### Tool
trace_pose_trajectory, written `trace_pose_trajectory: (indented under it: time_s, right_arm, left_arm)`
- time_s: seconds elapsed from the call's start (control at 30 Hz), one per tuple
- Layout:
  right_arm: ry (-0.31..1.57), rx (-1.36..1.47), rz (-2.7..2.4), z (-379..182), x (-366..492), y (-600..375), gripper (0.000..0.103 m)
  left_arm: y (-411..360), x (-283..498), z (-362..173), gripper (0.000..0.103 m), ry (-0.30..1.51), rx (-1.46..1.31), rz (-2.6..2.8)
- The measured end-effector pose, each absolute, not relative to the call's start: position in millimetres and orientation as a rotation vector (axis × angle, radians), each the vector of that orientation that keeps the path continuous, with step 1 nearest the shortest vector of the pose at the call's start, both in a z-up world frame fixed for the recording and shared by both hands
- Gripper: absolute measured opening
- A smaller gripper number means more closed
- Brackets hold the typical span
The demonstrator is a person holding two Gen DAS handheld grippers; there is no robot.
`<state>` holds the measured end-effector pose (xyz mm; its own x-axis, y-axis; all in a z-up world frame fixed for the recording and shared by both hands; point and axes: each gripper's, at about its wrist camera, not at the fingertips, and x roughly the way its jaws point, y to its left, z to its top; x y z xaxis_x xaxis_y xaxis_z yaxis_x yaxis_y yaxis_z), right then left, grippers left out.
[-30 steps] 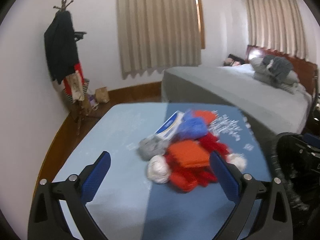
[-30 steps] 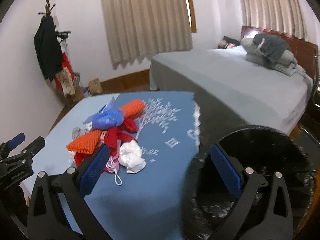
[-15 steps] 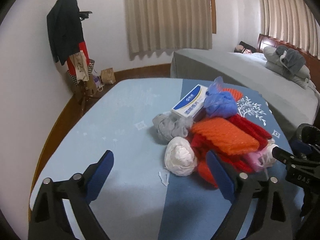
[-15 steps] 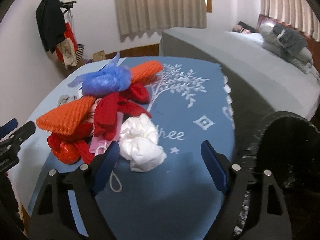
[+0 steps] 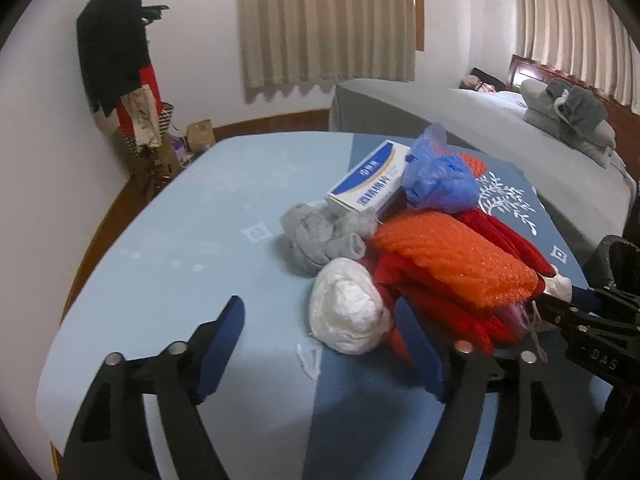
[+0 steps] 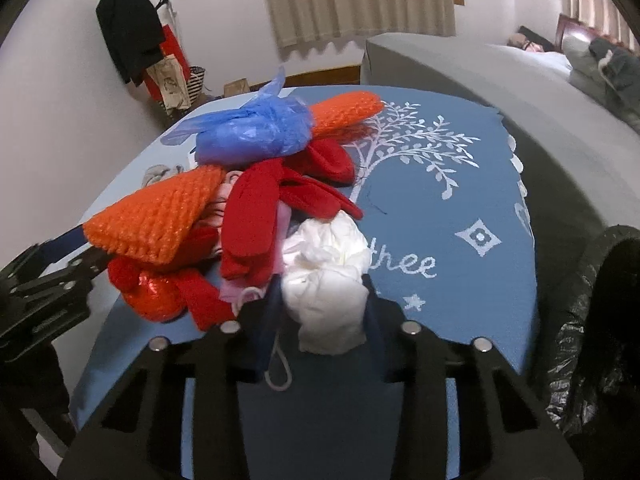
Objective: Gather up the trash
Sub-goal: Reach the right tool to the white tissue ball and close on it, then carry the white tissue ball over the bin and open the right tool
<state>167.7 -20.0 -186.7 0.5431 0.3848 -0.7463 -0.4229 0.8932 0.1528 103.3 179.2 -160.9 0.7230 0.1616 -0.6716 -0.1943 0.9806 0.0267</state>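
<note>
A pile of trash lies on the blue table [image 5: 192, 248]: a white crumpled wad [image 5: 348, 312], orange netting [image 5: 452, 256], red wrappers [image 5: 448, 312], a blue plastic bag [image 5: 438, 182], a grey wad [image 5: 324, 236] and a blue-and-white box [image 5: 368, 182]. My left gripper [image 5: 320, 328] is open, its fingers either side of that white wad. My right gripper [image 6: 322, 312] has its jaws closed against another white crumpled wad [image 6: 324, 276] at the near edge of the pile [image 6: 248, 200]. A black trash bag [image 6: 596, 328] stands at the right.
A grey bed [image 5: 480, 128] with folded bedding stands behind the table. A coat rack [image 5: 120, 64] with clothes and bags is at the far left wall. A pink mask with a white loop [image 6: 276, 368] lies under the right gripper.
Both grippers have moved in closer to the pile. The right gripper's jaws have narrowed from wide open onto the white wad. The left gripper's fingers now straddle the other white wad.
</note>
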Motion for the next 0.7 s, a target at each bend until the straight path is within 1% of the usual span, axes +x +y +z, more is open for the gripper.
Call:
trace_pose_trajectory:
  time_s: [0.03,0.07,0.1,0.13,0.2,0.23,0.3,0.4,0.7]
  right_arm:
    - [0.875,-0.047,0.483,-186.2,166.6,-20.3,0.031]
    - [0.876,-0.041,0.488,-184.9,165.5,-21.8,0.029]
    - [0.876,-0.033,0.491,-183.5,164.5,-23.3,0.029]
    - [0.871,-0.027,0.49,-180.6,162.5,-25.9,0.028]
    - [0.86,-0.026,0.482,-176.6,159.5,-29.1,0.028]
    - [0.852,-0.023,0.478,-172.6,156.6,-32.3,0.028]
    - [0.842,-0.018,0.468,-167.8,153.8,-37.9,0.028]
    - [0.831,-0.005,0.455,-161.8,148.5,-46.1,0.028]
    - [0.775,0.017,0.44,-136.8,124.7,-64.7,0.028]
  left_arm:
    - [178.2,105.4,-162.4,0.069,0.742,-0.052,0.18]
    - [177.6,107.2,-163.4,0.064,0.746,-0.058,0.167]
    - [177.4,108.9,-164.7,0.057,0.751,-0.066,0.155]
    - [178.3,110.4,-166.4,0.053,0.759,-0.079,0.141]
    - [179.7,111.9,-168.3,0.038,0.769,-0.101,0.124]
    - [180.4,112.1,-168.8,0.035,0.773,-0.109,0.118]
    - [182.0,110.9,-168.2,0.024,0.77,-0.116,0.108]
    - [183.3,106.2,-164.2,0.02,0.758,-0.117,0.117]
    - [184.3,83.8,-134.6,0.019,0.685,-0.109,0.156]
